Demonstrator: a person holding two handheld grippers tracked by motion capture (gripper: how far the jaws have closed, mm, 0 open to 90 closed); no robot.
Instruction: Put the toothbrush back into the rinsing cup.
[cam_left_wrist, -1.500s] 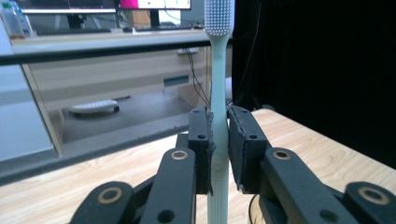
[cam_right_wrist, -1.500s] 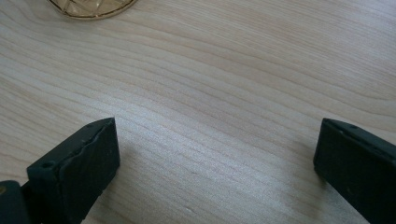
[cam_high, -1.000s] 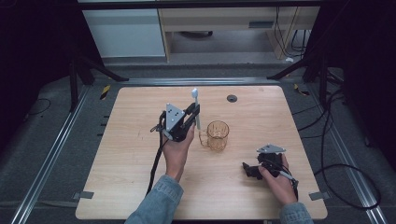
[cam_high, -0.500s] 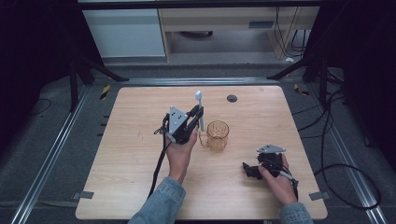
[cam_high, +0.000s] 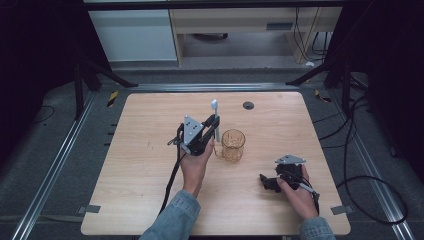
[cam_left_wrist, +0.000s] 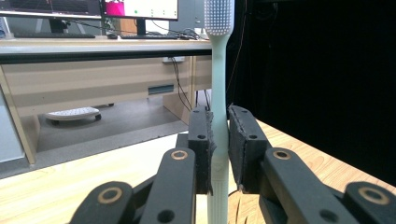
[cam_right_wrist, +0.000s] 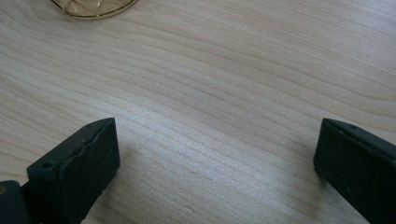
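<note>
A pale toothbrush (cam_high: 215, 117) stands upright, bristle head (cam_left_wrist: 219, 16) at the top, with my left gripper (cam_high: 214, 131) shut on its handle (cam_left_wrist: 218, 140) just left of the cup. An amber glass cup (cam_high: 233, 145) with a handle sits mid-table; its base (cam_right_wrist: 93, 7) shows at the top of the right gripper view. My right gripper (cam_high: 263, 181) rests low on the table at the front right, jaws wide open, with bare wood between them.
The wooden table (cam_high: 150, 115) has a small dark round hole (cam_high: 248, 105) near its far edge. Metal rails (cam_high: 60, 150) and cables (cam_high: 370, 170) run along the floor on both sides. A desk with monitors (cam_left_wrist: 93, 7) stands beyond the table.
My left gripper has carried the upright toothbrush a little to the right, closer to the cup. The right gripper has stayed in place.
</note>
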